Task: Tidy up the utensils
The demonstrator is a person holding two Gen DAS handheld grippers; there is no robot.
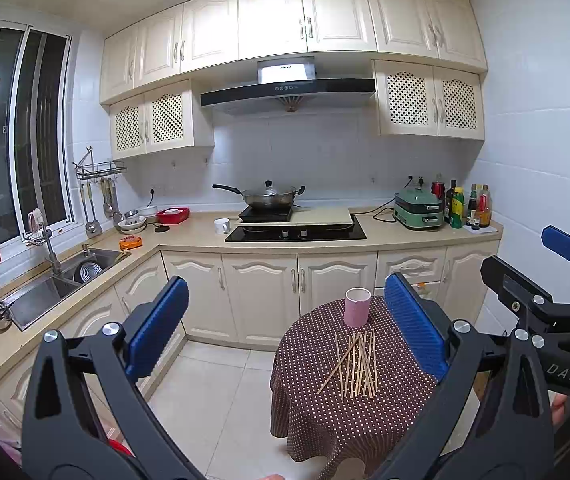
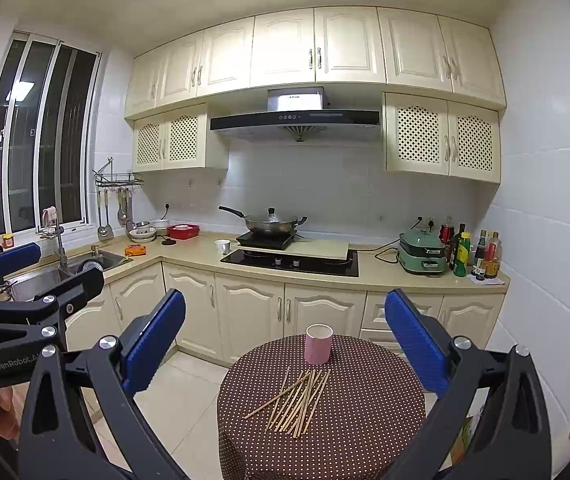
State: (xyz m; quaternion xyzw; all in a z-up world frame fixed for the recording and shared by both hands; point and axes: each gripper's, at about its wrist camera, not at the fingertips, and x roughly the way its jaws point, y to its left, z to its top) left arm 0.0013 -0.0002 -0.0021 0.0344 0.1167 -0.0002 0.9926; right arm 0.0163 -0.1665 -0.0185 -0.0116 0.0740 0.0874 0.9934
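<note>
A: Where do the utensils sit?

B: A loose bundle of wooden chopsticks (image 1: 355, 364) lies on the round table (image 1: 325, 412) with the brown dotted cloth, lower centre of the left wrist view. Most lie side by side; one or two lie crossed at a slant towards the lower left.

A: And the holder?

B: A pink cup (image 1: 357, 306) stands upright just above the chopsticks in the frame, near the table's far edge, apart from them. From what shows, I cannot tell whether anything is in it.

A: The claws?

B: The left claw (image 1: 285, 328) is spread wide, blue pads far apart, gripping nothing, well short of the table. The right claw (image 2: 285, 344) is the same: wide apart, nothing between its pads. Each shows at the edge of the other's view, left claw at the left, right claw at the right.

A: Behind?

B: Cream cupboards and a wok (image 2: 271, 222) on the hob, upper centre.
</note>
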